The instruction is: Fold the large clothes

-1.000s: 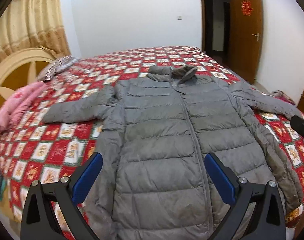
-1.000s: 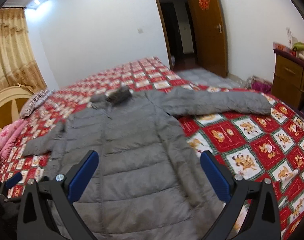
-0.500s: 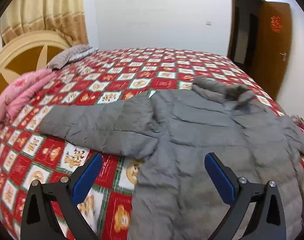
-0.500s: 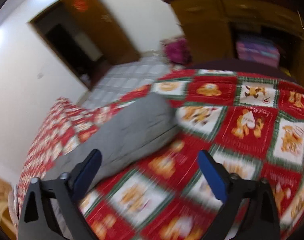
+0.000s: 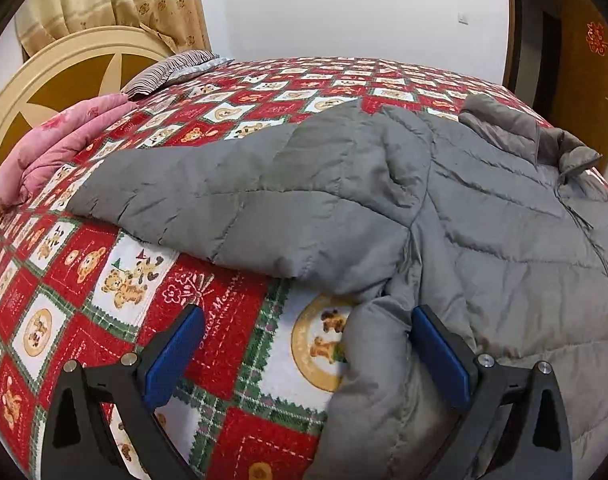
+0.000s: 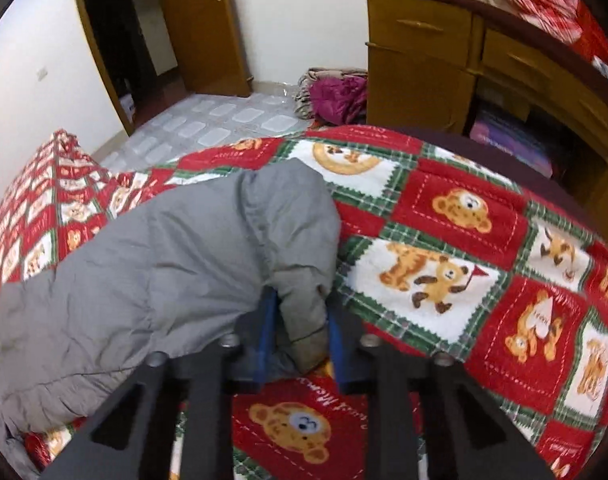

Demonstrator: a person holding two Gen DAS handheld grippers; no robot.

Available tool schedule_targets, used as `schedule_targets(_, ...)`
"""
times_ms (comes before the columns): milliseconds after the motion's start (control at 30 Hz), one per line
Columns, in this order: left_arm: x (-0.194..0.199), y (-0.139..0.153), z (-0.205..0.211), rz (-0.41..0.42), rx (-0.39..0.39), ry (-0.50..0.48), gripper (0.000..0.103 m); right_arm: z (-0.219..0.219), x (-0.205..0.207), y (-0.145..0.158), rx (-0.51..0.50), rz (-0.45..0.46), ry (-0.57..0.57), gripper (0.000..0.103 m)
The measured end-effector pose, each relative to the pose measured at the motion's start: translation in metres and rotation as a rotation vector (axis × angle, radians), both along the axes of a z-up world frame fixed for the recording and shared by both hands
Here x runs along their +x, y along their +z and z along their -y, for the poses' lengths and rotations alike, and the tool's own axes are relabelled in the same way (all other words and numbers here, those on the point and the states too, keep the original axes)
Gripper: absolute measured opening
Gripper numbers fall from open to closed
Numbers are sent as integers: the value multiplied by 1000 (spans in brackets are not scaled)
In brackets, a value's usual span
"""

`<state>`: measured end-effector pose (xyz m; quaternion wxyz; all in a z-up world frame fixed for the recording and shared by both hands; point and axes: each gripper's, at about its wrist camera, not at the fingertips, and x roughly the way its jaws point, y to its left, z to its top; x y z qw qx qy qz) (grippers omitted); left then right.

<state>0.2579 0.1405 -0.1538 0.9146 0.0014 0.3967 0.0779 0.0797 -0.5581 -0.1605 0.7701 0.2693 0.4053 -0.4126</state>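
- Left wrist view: my left gripper (image 5: 304,356) is spread wide over the grey jacket (image 5: 483,240) side hem, mid-bed; closing now could snag the quilt (image 5: 232,320).
- Right wrist view: my right gripper (image 6: 300,340), jaws just closed, pinches the sleeve cuff (image 6: 304,320) near the bed's edge; slick padding might slip free.

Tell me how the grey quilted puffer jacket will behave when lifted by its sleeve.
The grey quilted puffer jacket is probably floppy: its cuff crumples in the right gripper. Puffy padding suggests lightness. Its smooth shell may slip.
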Motion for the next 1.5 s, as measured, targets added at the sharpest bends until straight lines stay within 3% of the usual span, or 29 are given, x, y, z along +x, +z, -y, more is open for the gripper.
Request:
schedule_targets(100,1,-2,0,-15,-6,-1,102,-9,2,22,-65,10,26,15)
schedule_targets(167,0,-3,-5,-13,-41,0,102,-31,6,57,-165,48,94,14)
schedule_targets(333,-10,-2,-26,34,-190,35,102,-131,27,153,-326,162,363,14)
schedule_targets(433,-12,-2,-32,47,-236,45,102,-204,44,190,-369,212,530,14)
schedule_targets(500,-12,-2,-34,54,-255,44,102,-250,60,197,-373,234,634,14)
schedule_targets(633,-14,-2,-35,65,-277,40,102,-337,89,187,-317,239,822,14)
schedule_targets(733,-16,-2,-39,77,-301,37,102,-402,115,158,-262,222,949,14)
schedule_targets(867,-16,-2,-42,87,-323,35,102,-466,145,111,-197,177,1050,14)
schedule_targets(1000,-18,-3,-44,97,-340,30,102,-518,161,83,-127,150,1092,14)
schedule_targets(1067,-18,-3,-46,101,-348,29,102,-534,168,73,-83,146,1117,15)
schedule_targets(1133,-19,-4,-47,104,-354,27,102,-541,171,65,15,168,1184,26)
schedule_targets(1167,-19,-4,-47,105,-357,27,102,-544,173,64,68,176,1217,35)
schedule_targets(1200,-19,-4,-48,105,-359,26,102,-541,174,65,123,192,1242,55)
schedule_targets(1233,-19,-4,-48,105,-360,26,102,-533,171,72,167,240,1251,68)
schedule_targets(1300,-19,-4,-48,102,-358,26,102,-509,158,94,161,349,1230,75)
schedule_targets(1367,-19,-4,-48,98,-354,27,102,-476,149,116,114,427,1187,77)
schedule_targets(1433,-17,-4,-47,94,-351,29,102,-431,144,131,10,436,1062,75)
schedule_targets(1467,-17,-3,-47,86,-345,30,102,-416,145,132,-27,417,1007,71)
schedule_targets(1500,-15,-2,-47,75,-341,31,102,-390,145,129,-62,384,925,60)
